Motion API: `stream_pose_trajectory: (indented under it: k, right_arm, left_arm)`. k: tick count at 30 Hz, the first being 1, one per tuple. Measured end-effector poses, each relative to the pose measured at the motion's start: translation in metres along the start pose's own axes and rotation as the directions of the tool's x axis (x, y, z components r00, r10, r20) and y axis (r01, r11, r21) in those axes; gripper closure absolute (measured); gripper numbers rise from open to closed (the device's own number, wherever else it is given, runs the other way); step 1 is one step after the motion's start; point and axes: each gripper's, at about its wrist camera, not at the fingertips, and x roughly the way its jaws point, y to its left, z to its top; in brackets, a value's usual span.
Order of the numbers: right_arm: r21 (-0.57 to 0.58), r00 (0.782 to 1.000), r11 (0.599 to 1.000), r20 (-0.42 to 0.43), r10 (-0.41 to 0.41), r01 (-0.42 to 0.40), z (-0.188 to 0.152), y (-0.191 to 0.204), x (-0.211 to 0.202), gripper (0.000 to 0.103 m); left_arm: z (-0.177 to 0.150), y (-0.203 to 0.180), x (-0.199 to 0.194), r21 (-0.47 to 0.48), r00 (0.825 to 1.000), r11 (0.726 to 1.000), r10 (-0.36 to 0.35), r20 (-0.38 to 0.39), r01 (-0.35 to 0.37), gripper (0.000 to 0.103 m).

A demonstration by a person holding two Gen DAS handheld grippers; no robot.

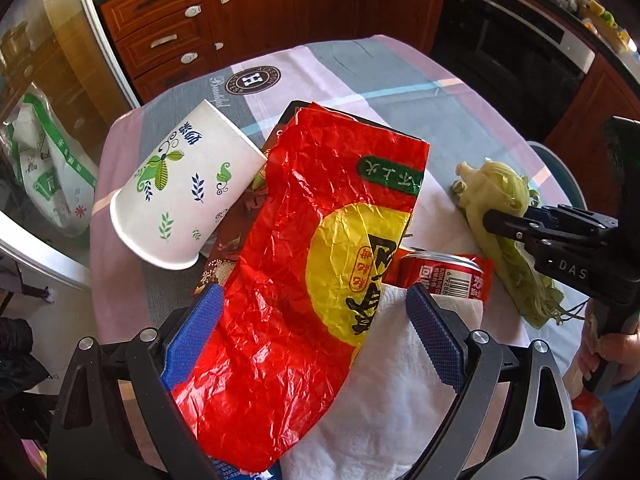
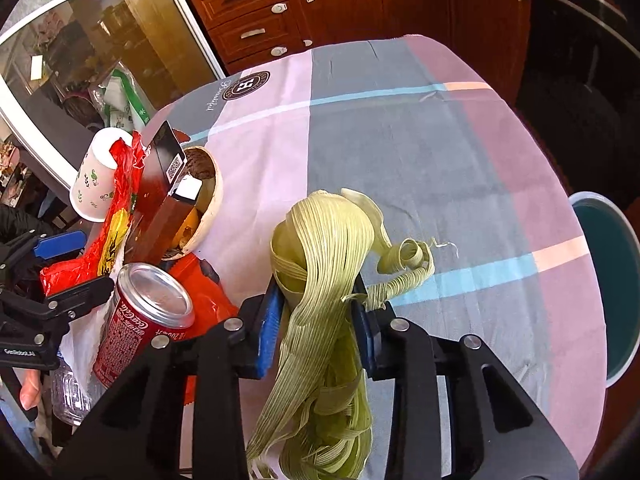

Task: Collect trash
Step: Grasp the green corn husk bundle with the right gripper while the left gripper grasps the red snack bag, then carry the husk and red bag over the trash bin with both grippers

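A crumpled red and yellow plastic wrapper [image 1: 288, 288] lies over a trash pile, between the blue pads of my left gripper [image 1: 316, 334], which stands open around it. Under the wrapper are a white tissue [image 1: 392, 384] and a red cola can [image 1: 440, 272]. A pale green corn husk [image 2: 320, 248] lies on the tablecloth to the right of the pile. My right gripper [image 2: 318, 316] is shut on the corn husk, pads pressing both sides. In the left wrist view the husk [image 1: 496, 184] shows at the right with the right gripper's black finger across it.
A paper cup [image 1: 184, 188] lies on its side, leaning on a dark brown box [image 2: 160, 200]. A coconut-shell bowl [image 2: 208, 196] and a clear bottle [image 2: 68, 392] are in the pile. A teal bin [image 2: 604, 280] stands beside the checked tablecloth [image 2: 400, 120]. Wooden cabinets [image 1: 248, 8] lie beyond.
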Motion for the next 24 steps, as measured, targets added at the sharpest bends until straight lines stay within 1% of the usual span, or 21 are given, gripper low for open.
stream_pose_trajectory:
  k: [2,3,4,6,7,8,9,12,14,18,22,24]
  right_arm:
    - [0.013,1.0,1.0,-0.005,0.014,-0.014,-0.001,-0.002,-0.001,0.072]
    - [0.018,1.0,1.0,-0.006,0.021,-0.021,-0.001,-0.003,-0.001,0.072]
    - [0.021,1.0,0.999,-0.006,0.025,-0.025,-0.002,-0.004,-0.002,0.072]
    - [0.025,0.999,0.999,-0.005,0.034,-0.033,-0.003,-0.005,-0.003,0.072]
    - [0.027,0.999,0.999,-0.005,0.038,-0.038,-0.004,-0.005,-0.004,0.072]
    - [0.028,0.999,0.999,-0.005,0.04,-0.04,-0.005,-0.006,-0.004,0.072]
    - [0.03,0.999,0.999,-0.005,0.044,-0.044,-0.006,-0.006,-0.005,0.072]
    - [0.034,0.999,0.998,-0.002,0.053,-0.053,-0.009,-0.006,-0.009,0.073]
    - [0.038,0.998,0.998,0.009,0.057,-0.057,-0.011,-0.007,-0.014,0.074]
    - [0.051,0.997,0.996,0.031,0.071,-0.073,-0.015,-0.012,-0.025,0.077]
    - [0.076,0.997,0.994,0.023,0.072,-0.073,-0.021,-0.02,-0.03,0.077]
    - [0.081,0.997,0.994,0.026,0.068,-0.069,-0.024,-0.023,-0.033,0.077]
  left_arm:
    - [0.002,0.001,0.003,-0.006,1.0,1.0,0.008,0.0,-0.008,0.01]
    - [0.003,0.002,0.003,-0.01,1.0,1.0,0.013,0.003,-0.013,0.014]
    - [0.003,0.002,0.003,-0.012,1.0,1.0,0.017,0.007,-0.017,0.036]
    - [0.003,0.001,0.002,-0.012,1.0,1.0,0.013,0.006,-0.013,0.041]
    - [0.002,0.0,-0.001,-0.004,0.999,1.0,0.026,0.02,-0.026,0.052]
    - [0.001,-0.002,-0.006,0.005,0.999,1.0,0.026,0.029,-0.026,0.059]
    - [0.001,-0.004,-0.01,0.009,1.0,1.0,0.011,0.024,-0.012,0.086]
    - [0.001,-0.008,-0.023,0.017,0.999,1.0,0.007,0.044,-0.008,0.087]
    - [0.0,-0.011,-0.03,0.013,0.999,1.0,-0.012,0.05,0.011,0.087]
    - [-0.002,-0.018,-0.04,0.013,0.997,1.0,-0.018,0.07,0.017,0.09]
    - [-0.003,-0.022,-0.054,0.001,0.994,0.998,-0.063,0.091,0.064,0.09]
    - [-0.003,-0.026,-0.061,0.005,0.992,0.998,-0.068,0.105,0.068,0.09]
